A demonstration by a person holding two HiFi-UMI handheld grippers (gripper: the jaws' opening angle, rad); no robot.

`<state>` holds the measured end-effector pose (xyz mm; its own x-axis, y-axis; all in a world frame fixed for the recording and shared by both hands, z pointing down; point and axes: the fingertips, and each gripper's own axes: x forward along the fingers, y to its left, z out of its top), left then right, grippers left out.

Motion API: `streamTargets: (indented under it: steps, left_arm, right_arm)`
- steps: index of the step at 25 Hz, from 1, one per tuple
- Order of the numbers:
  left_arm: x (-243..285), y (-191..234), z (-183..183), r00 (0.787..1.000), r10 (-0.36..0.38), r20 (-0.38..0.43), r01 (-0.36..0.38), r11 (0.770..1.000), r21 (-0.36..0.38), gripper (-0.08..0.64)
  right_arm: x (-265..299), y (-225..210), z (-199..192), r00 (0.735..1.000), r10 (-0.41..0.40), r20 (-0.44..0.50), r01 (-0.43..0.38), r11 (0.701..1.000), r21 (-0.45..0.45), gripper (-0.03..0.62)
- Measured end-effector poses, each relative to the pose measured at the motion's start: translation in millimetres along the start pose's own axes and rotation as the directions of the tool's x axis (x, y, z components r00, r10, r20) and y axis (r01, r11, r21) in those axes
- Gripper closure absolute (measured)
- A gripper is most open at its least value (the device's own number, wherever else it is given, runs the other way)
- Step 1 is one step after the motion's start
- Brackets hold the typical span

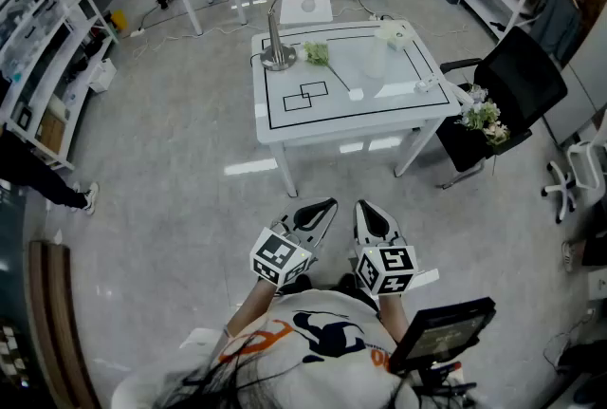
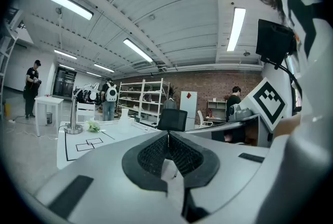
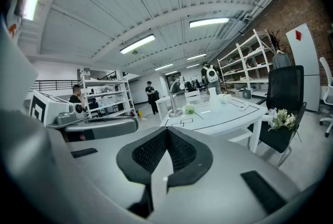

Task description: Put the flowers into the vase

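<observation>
The white table (image 1: 285, 118) stands in the middle of the room with a black outline drawn on its top, and the person with the two tools stands well back from its near edge, out on the open floor. Both tools are held side by side close to the person's chest and point toward the table. The left gripper (image 1: 327, 206) has its jaws pressed together with nothing between them, the dark pads meeting in a single seam in the left gripper view. The right gripper (image 1: 366, 208) is the same, closed tight and empty. On the table, toward its far left corner, a silver desk lamp (image 1: 277, 54) stands on a round base. Just beside the lamp lies a single flower (image 1: 318, 53), its pale green head near the lamp and its thin stem running out toward the middle of the table. The vase (image 1: 375, 59), pale and translucent, stands upright on the far right part of the table, apart from the flower, with a white box (image 1: 394, 35) behind it near the far right corner. Off the table's right side is a black office chair (image 1: 520, 65), and a bunch of flowers (image 1: 486, 120) rests on its seat, white blooms with green leaves.
</observation>
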<state>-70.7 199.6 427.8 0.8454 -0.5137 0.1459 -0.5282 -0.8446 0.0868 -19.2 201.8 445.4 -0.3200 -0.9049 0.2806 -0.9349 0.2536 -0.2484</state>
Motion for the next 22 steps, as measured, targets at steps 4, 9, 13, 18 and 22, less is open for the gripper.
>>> streamTargets:
  steps: [4,9,13,18,22]
  left_arm:
    - [0,3,1,1.0,0.004,0.002,-0.004,1.0,0.002,0.549]
    - [-2,6,0,1.0,0.013,0.001,-0.013,1.0,-0.002,0.549]
    - [-1,5,0,1.0,0.016,0.003,-0.016,1.0,-0.007,0.549]
    - [5,3,-2,1.0,0.014,0.005,-0.014,1.0,-0.013,0.549]
    - [12,0,-1,1.0,0.014,0.003,-0.014,1.0,-0.015,0.549]
  right_arm:
    - [1,0,3,1.0,-0.003,0.009,0.003,1.0,0.004,0.58]
    - [1,-2,3,1.0,-0.006,0.021,0.005,1.0,0.024,0.578]
    - [0,-4,3,1.0,-0.003,0.018,0.003,1.0,0.028,0.58]
    - [-1,-8,2,1.0,0.001,0.016,-0.002,1.0,0.02,0.58]
    - [-2,-15,4,1.0,0.005,0.017,-0.005,1.0,0.022,0.578]
